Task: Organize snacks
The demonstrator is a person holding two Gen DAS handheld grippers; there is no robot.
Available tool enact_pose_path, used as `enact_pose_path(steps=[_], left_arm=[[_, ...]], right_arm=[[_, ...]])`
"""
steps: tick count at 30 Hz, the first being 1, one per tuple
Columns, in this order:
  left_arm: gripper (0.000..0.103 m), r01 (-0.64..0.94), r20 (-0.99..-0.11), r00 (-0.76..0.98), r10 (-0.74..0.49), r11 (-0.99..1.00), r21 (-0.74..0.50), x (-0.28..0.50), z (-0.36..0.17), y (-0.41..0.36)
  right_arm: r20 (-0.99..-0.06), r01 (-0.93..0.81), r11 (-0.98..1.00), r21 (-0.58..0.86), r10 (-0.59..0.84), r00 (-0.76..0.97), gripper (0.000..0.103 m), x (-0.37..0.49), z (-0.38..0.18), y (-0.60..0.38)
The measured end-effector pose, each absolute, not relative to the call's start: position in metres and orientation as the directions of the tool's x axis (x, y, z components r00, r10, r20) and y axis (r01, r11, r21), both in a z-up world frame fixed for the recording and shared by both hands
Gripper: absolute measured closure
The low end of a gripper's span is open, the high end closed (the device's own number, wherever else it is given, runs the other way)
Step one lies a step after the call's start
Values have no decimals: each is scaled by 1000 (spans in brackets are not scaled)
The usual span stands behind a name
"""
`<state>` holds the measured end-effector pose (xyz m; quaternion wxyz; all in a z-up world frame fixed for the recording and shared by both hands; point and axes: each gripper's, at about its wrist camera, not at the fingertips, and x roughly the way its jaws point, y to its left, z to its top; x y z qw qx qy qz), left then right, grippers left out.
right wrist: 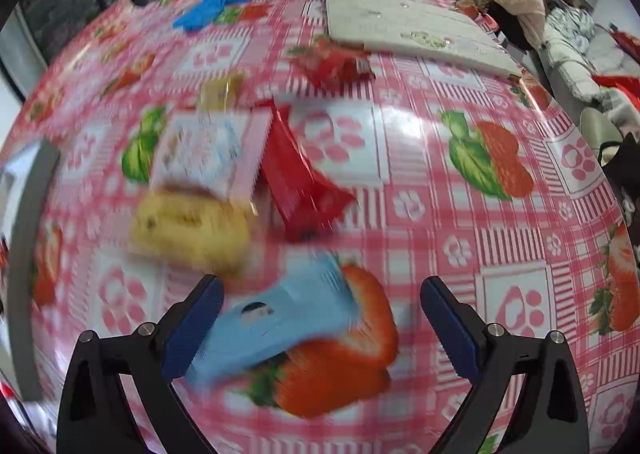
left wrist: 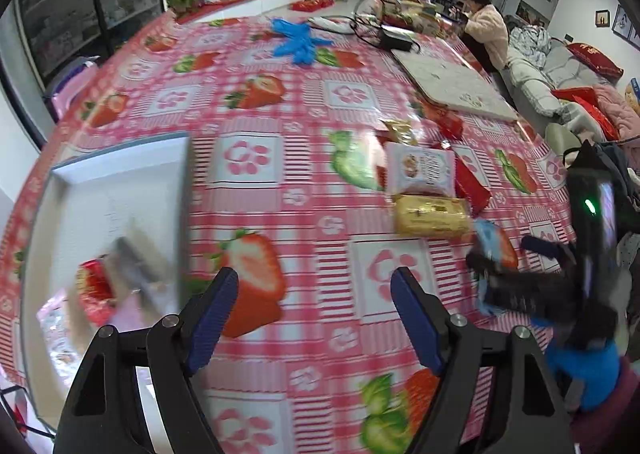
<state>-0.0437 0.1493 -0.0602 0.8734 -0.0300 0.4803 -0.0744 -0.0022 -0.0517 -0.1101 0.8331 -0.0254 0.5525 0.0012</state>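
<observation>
Lying loose on the strawberry-print tablecloth (right wrist: 460, 190), the light blue snack packet (right wrist: 280, 318) is sitting just ahead of the right gripper (right wrist: 320, 326), framed between its blue pads but apparently touching neither, though the blur is making that hard to confirm. The jaws are standing wide and holding nothing, so the step in hand is looking like the approach to the next pickup, not a carry. Just beyond the blue packet, a yellow packet (right wrist: 192, 230), a white printed packet (right wrist: 200, 154) and a red packet (right wrist: 300, 182) are clustering close together, with a small gold one (right wrist: 222, 92) and another red packet (right wrist: 332, 66) farther back near a pale board (right wrist: 400, 26). The left gripper (left wrist: 316, 318) is also hanging open and empty over bare cloth, with the white tray (left wrist: 120, 190) just to its left already holding a few snacks, among them a red packet (left wrist: 94, 290). Judging from this, the sorting is partly done, with several snacks waiting on the cloth. The next move is calling for the right gripper to be settling lower so the pads are straddling the blue packet across its narrow width, then closing gently, since the wrapper is probably thin and slippery and may be sliding on the glossy cloth. A person (left wrist: 486, 26) is sitting at the far edge of the table, well apart from the work.
</observation>
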Motion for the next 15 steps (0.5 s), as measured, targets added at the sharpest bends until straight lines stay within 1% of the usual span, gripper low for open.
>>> enact_pose_path(steps=[1, 3, 6, 9, 11, 15], left_arm=[[22, 111, -836, 526, -157, 987, -116, -40, -62, 141], [22, 140, -833, 535, -140, 987, -76, -31, -66, 118], [22, 242, -805, 573, -152, 970, -11, -21, -68, 84], [20, 380, -790, 580, -201, 924, 44, -14, -76, 52], [20, 446, -810, 548, -209, 892, 71, -6, -87, 36], [19, 492, -847, 485, -217, 868, 59, 9, -108, 25]], right_arm=[[-914, -50, 999, -11, 10, 407, 1, -10, -111, -56], [-897, -82, 996, -20, 18, 441, 1, -31, -111, -67], [-861, -135, 991, -13, 58, 505, 1, -55, -113, -80], [-833, -163, 987, -11, 81, 547, 1, -67, -113, -82], [-821, -161, 987, -9, 85, 565, 0, -70, -113, -83], [-801, -165, 986, -6, 94, 591, 0, -76, -113, -84]])
